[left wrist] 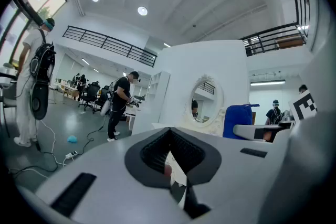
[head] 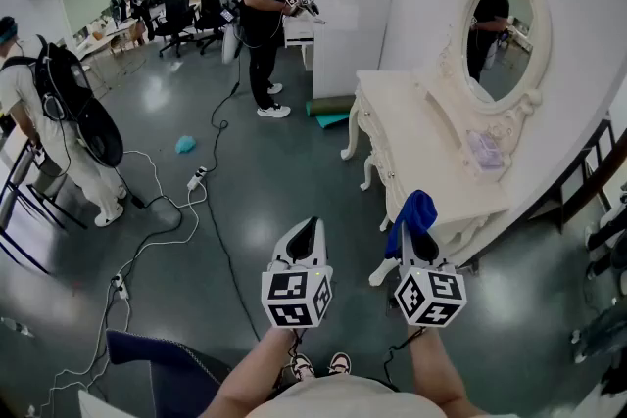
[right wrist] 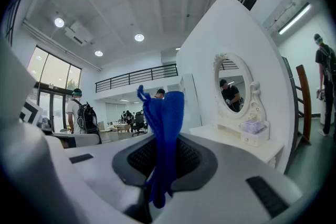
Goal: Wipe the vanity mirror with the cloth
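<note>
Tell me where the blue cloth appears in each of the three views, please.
Head view: the blue cloth is lower right of centre, standing up from the right gripper, near the dressing table's front corner.
Left gripper view: right of centre, just right of the oval vanity mirror.
Right gripper view: in the centre, clamped between the jaws.
Shared landmark: the oval vanity mirror shows in all three views.
</note>
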Demonstrator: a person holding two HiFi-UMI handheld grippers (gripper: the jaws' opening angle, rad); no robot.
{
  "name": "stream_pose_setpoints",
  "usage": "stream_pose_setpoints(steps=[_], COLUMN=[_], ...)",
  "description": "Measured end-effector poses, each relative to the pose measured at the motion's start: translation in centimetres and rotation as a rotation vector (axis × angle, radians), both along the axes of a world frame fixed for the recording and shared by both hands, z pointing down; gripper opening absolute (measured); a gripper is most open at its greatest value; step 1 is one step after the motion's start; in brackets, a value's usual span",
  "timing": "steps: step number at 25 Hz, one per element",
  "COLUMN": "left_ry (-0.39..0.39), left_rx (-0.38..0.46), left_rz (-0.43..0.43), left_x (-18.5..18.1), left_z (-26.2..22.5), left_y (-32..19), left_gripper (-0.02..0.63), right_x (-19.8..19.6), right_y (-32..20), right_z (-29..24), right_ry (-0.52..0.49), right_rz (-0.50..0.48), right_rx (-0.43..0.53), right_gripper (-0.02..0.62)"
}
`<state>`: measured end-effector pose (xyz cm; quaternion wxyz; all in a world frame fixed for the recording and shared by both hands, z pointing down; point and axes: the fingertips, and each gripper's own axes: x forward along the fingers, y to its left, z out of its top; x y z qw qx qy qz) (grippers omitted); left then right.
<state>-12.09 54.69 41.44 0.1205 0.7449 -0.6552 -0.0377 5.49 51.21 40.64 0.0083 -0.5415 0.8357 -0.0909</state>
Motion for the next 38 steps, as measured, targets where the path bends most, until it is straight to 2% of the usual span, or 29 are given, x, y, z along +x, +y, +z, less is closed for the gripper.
stream_pose_setpoints(steps=[13,21,25,32,38], left_ry=[-0.007,-0.034,-0.007,-0.003,-0.013], left_rx=[0.011,0.028,0.001,-0.042,-0.058], left_rz=[0.011,0.012,0.004,-0.035,-0.056], left_x=[-1.1,-5.1,-6.9,-10.3,-11.7], left_z=[0.0,-0.1,1.3,3.8,4.5], left_y=[-0.6,-0.6,-1.1,-3.7,-10.0], left_gripper=[0.003,0.003,0.003,0.003,0.003], right_x=[-0.7,-1.9,-2.4,-4.2,-3.9], right_y=[-0.8,-1.3,-2.0,-5.6,-12.6], right_z=[0.2,1.0,3.1,5.1,6.1], right_ry=[0.000,-0.016,-0.024,-0.021,-0.033], right_rz=[0.019,0.089,0.111,0.120,0.144], right_rx=[-0.008,-0.031,-0.084,-0.114,-0.128], right_gripper=[0.071,0.072,0.072,0.072,0.072])
